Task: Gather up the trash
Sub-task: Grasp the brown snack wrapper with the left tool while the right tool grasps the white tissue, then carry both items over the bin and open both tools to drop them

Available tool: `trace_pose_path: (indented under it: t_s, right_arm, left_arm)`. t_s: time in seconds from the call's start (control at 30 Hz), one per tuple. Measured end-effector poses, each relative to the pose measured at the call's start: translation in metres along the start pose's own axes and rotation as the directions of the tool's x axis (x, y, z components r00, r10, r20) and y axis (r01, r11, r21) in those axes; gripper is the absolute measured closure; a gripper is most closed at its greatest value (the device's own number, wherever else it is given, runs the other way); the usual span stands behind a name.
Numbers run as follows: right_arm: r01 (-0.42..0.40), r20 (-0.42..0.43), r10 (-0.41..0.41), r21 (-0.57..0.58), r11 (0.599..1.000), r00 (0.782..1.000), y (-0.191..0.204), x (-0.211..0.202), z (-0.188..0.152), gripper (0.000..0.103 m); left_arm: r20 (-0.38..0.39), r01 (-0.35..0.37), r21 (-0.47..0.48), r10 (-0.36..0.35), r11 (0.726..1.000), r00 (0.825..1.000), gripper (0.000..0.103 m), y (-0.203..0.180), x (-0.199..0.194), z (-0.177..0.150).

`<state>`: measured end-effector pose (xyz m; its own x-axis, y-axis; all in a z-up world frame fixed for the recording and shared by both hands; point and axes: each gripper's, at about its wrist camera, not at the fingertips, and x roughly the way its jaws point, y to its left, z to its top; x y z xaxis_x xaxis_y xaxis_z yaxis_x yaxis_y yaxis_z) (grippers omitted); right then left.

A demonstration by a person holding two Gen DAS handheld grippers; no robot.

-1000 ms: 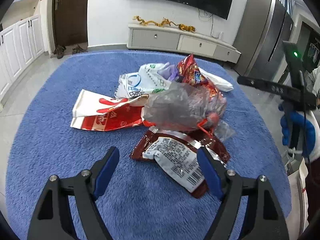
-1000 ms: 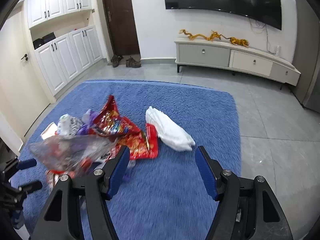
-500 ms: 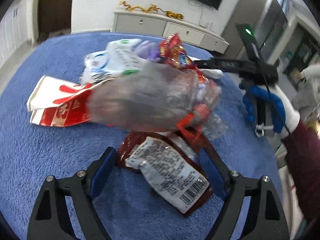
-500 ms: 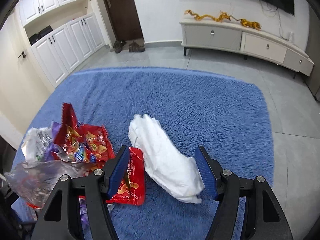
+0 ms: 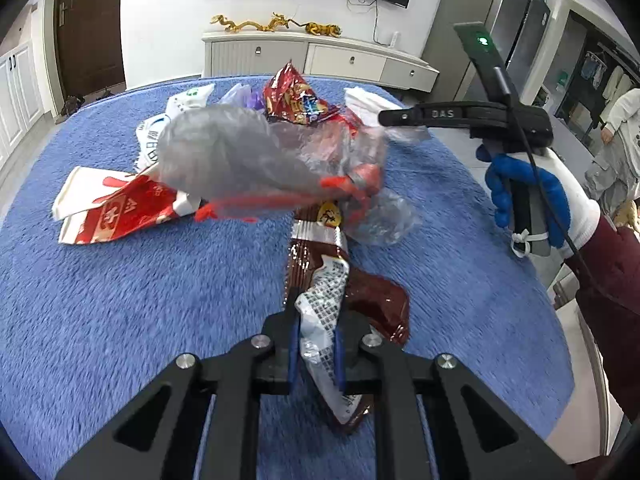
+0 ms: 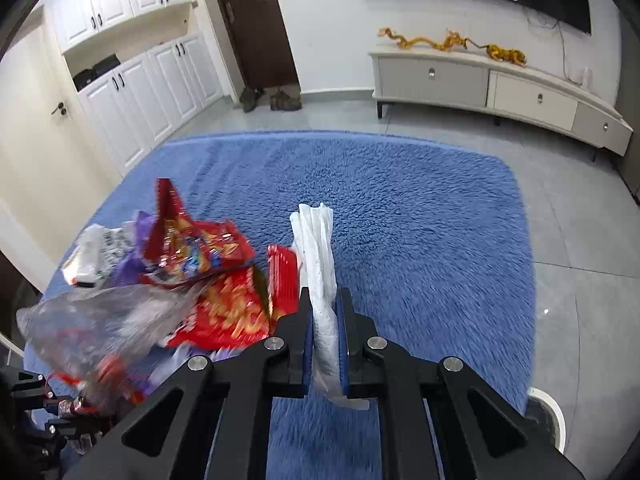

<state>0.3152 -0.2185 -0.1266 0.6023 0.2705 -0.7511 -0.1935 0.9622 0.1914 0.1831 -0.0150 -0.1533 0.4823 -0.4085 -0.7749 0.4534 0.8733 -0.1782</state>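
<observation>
Pinching a crumpled brown wrapper (image 5: 320,320), the left gripper (image 5: 316,344) is clamped tight. The right gripper (image 6: 325,336) is closing onto one white plastic bag (image 6: 318,264). Several more wrappers lie on the blue rug (image 5: 120,300).

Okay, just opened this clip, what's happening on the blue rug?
A person is picking litter off a shaggy blue rug with two tools. The left hand-held gripper is clamped on a dark brown foil snack wrapper with a white label. The right hand-held gripper is closing on a crumpled white plastic bag, already pinched between its pads. Red snack packets and a clear grey bag remain.
</observation>
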Motion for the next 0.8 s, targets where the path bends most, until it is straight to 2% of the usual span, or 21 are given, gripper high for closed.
trace_pose_path:
  t_s: [0.13, 0.3, 0.5, 0.63, 0.8]
  right_arm:
    - [-0.015, 0.062, 0.014, 0.017, 1.0, 0.998, 0.004, -0.037, -0.01, 0.093]
    - [-0.028, 0.128, 0.025, 0.025, 0.999, 0.991, 0.011, -0.079, -0.022, 0.093]
    - [-0.022, 0.163, 0.022, 0.0, 1.0, 0.986, 0.018, -0.119, -0.042, 0.093]
    - [0.019, 0.154, -0.021, 0.015, 1.0, 0.988, 0.008, -0.134, -0.057, 0.093]
    - [0.1, 0.126, -0.111, 0.097, 0.99, 0.986, -0.028, -0.152, -0.082, 0.093]
  left_arm:
    - [0.008, 0.017, -0.003, -0.017, 1.0, 1.0, 0.091, 0.001, -0.025, -0.014]
    - [0.028, 0.0, 0.016, -0.001, 1.0, 1.0, 0.091, -0.003, -0.053, -0.026]
    - [0.063, -0.015, 0.043, 0.012, 0.999, 0.998, 0.091, -0.014, -0.086, -0.031]
    - [0.078, 0.011, 0.073, -0.017, 0.997, 0.997, 0.091, -0.03, -0.088, -0.014]
    - [0.073, 0.095, 0.139, -0.105, 0.986, 0.992, 0.091, -0.072, -0.071, 0.013]
